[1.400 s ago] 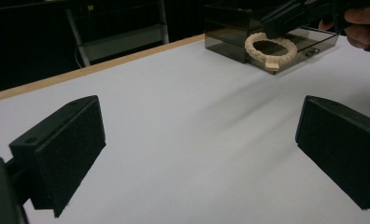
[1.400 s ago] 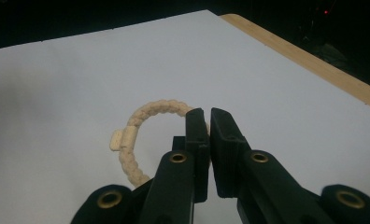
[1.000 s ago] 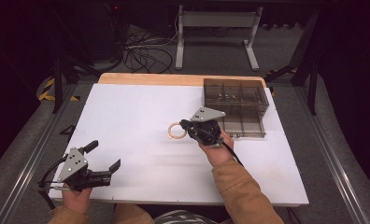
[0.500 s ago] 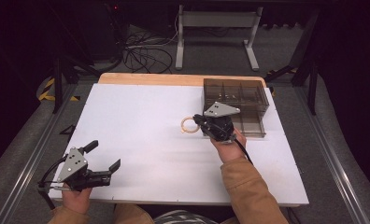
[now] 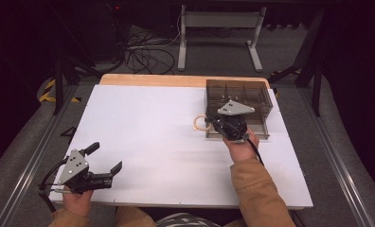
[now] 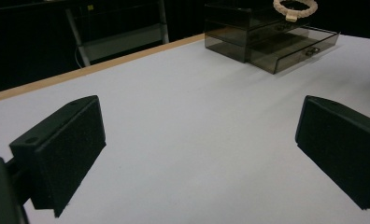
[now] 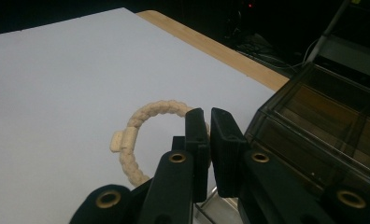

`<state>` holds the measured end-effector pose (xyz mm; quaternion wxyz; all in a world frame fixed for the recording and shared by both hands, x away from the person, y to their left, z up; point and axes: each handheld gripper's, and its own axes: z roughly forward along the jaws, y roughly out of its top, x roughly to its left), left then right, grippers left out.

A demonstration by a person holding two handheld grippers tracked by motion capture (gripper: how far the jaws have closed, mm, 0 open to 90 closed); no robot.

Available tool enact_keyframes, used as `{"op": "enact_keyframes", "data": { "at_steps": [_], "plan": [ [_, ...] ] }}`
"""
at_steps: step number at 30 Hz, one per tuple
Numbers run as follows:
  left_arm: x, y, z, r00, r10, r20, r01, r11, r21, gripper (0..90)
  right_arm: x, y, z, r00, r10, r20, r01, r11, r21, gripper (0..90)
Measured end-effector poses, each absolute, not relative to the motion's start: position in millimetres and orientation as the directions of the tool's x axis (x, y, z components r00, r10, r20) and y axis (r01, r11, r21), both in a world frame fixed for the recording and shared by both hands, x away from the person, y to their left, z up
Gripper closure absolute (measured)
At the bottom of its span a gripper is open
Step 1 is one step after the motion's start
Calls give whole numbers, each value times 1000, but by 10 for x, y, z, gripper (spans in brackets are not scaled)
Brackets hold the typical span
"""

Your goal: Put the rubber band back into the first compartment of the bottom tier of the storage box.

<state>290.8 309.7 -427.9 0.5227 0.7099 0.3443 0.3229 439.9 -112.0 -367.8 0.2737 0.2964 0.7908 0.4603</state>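
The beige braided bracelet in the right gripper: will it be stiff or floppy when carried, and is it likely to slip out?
The bracelet keeps its round loop while hanging from the right gripper, so it is probably fairly stiff. It looks thin and light. Its knobbly braid should resist slipping between the shut jaws, though only a short section is pinched.

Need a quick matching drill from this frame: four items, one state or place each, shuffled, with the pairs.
Items:
1. left claw
2. right claw
3. beaded bracelet
4. smoky drawer box

States:
A. bottom drawer pulled out
B. jaws wide open, nothing between them
C. pinched, off the table beside the box
D. shut on the bracelet

Pairs: 1-B, 2-D, 3-C, 4-A
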Motion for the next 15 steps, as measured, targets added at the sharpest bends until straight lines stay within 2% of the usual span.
{"op": "enact_keyframes", "data": {
  "at_steps": [15],
  "plan": [
    [2908,3093,-4282,555,827,95,155,-215,964,21,4501,-1411,-3706,-584,797,-150,263,361,895,866]
  ]
}}
